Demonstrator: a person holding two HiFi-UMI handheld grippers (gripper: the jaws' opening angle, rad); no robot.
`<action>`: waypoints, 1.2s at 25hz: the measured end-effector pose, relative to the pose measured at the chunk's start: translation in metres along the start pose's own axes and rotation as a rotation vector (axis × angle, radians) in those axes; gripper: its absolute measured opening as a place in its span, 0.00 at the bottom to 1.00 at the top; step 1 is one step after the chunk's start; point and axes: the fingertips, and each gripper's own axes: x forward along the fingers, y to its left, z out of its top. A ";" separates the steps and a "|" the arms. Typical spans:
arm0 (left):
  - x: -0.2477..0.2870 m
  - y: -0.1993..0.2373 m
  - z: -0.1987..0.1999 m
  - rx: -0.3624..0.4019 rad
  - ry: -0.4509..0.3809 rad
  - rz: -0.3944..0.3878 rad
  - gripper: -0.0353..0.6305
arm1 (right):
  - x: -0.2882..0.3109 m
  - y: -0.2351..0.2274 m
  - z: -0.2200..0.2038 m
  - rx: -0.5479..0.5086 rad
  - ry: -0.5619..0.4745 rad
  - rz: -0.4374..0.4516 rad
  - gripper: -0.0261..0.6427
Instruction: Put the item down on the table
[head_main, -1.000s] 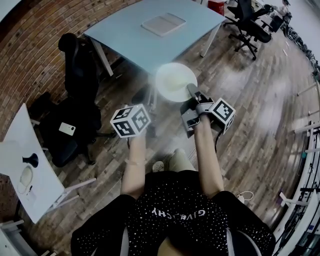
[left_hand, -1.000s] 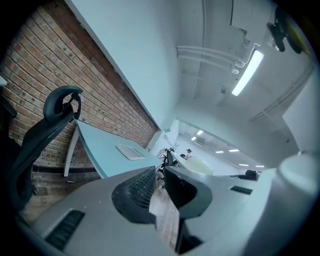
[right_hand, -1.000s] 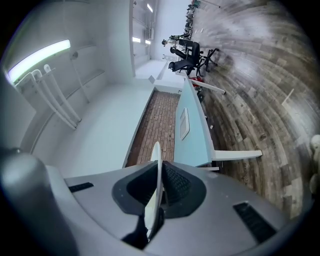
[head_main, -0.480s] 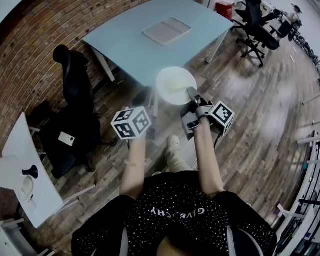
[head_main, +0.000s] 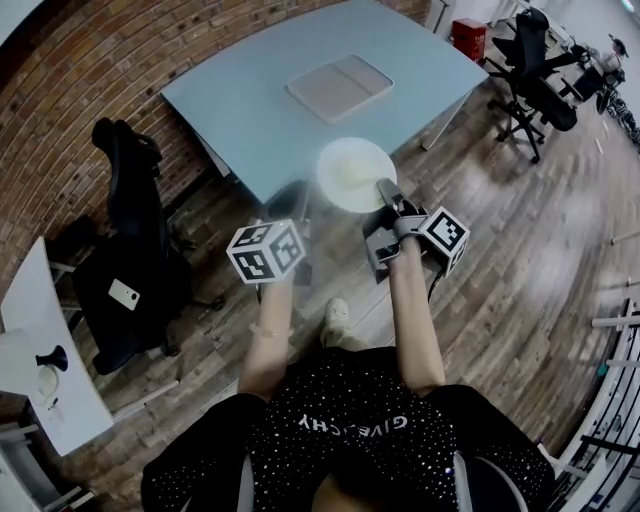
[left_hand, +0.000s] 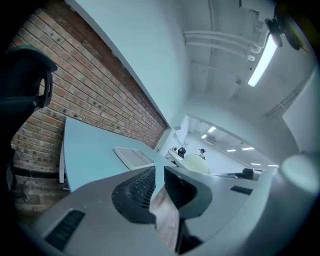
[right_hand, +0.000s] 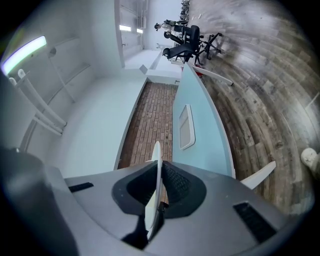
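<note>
My right gripper (head_main: 383, 190) is shut on the near rim of a round white plate (head_main: 352, 172), held about level in the air. In the head view the plate overlaps the near corner of the light blue table (head_main: 250, 95). The right gripper view shows the plate (right_hand: 156, 152) edge-on between the pads of the right gripper (right_hand: 159, 172), with the table (right_hand: 202, 125) ahead. My left gripper (head_main: 282, 205) hangs left of the plate, under its marker cube (head_main: 265, 250). The left gripper (left_hand: 159, 182) holds nothing, its jaws nearly together with only a thin slit.
A shallow grey tray (head_main: 339, 87) lies on the table's far part. A black office chair (head_main: 130, 190) stands to the left by the brick wall. A white desk (head_main: 45, 345) sits at the far left. More office chairs (head_main: 540, 70) and a red box (head_main: 468, 38) are at the upper right.
The person has walked towards the blue table, which now lies closer under the plate. Both grippers keep their pose, and the plate stays in the right one.
</note>
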 end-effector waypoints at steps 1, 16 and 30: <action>0.010 0.001 0.001 -0.004 -0.002 0.004 0.14 | 0.007 -0.001 0.008 -0.004 0.006 -0.002 0.08; 0.122 -0.002 0.005 -0.052 -0.023 0.046 0.14 | 0.072 -0.018 0.084 -0.004 0.065 0.002 0.08; 0.188 0.047 0.017 -0.033 -0.026 0.134 0.14 | 0.152 -0.044 0.123 0.012 0.090 -0.018 0.08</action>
